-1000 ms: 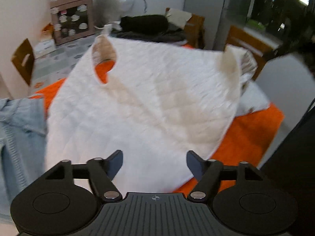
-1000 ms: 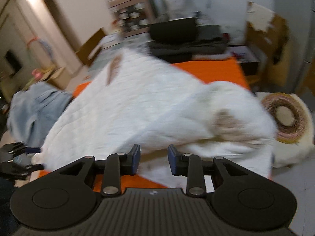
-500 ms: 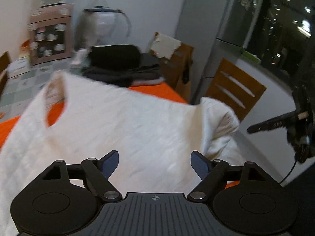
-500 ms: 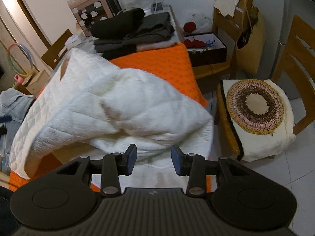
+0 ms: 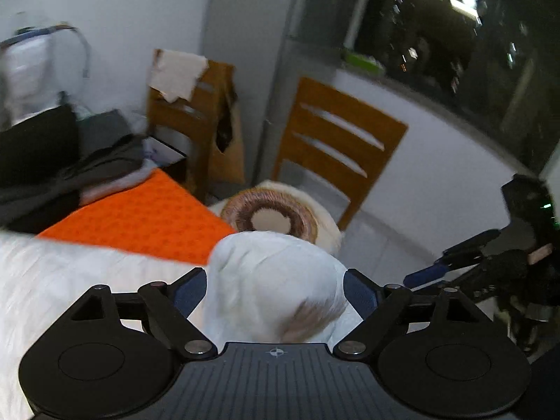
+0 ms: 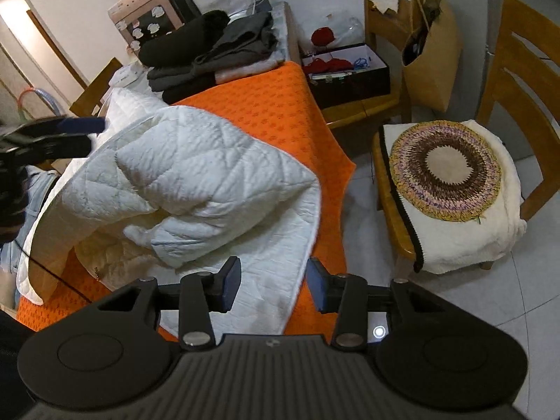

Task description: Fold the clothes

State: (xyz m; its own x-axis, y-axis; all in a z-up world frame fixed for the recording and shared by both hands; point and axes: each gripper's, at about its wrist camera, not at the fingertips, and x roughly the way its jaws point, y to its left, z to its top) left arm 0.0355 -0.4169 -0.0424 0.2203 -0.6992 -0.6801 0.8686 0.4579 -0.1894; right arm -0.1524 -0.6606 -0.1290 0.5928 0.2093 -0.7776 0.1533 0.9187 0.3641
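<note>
Both fingers of left gripper [image 5: 274,288] spread wide, having just been opening, bunched white quilted jacket [image 5: 273,280] between them, contact unclear. From right wrist: right gripper [image 6: 273,285] half open after widening, hovering over jacket hem on orange table cover [image 6: 266,105].

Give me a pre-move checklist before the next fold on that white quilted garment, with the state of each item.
1. Left gripper jaws apart, just been opening: ok; a bunched part of the white quilted garment sits between them, pads not pressing.
2. Right gripper jaws apart, just been opening: ok; the garment's edge lies under the gap, ungripped.
3. Garment lying flat: not ok; one side is folded over and puffed up.
4. Garment fully on the orange cloth: cannot tell.
5. Dark folded clothes clear of the garment: ok.
</note>
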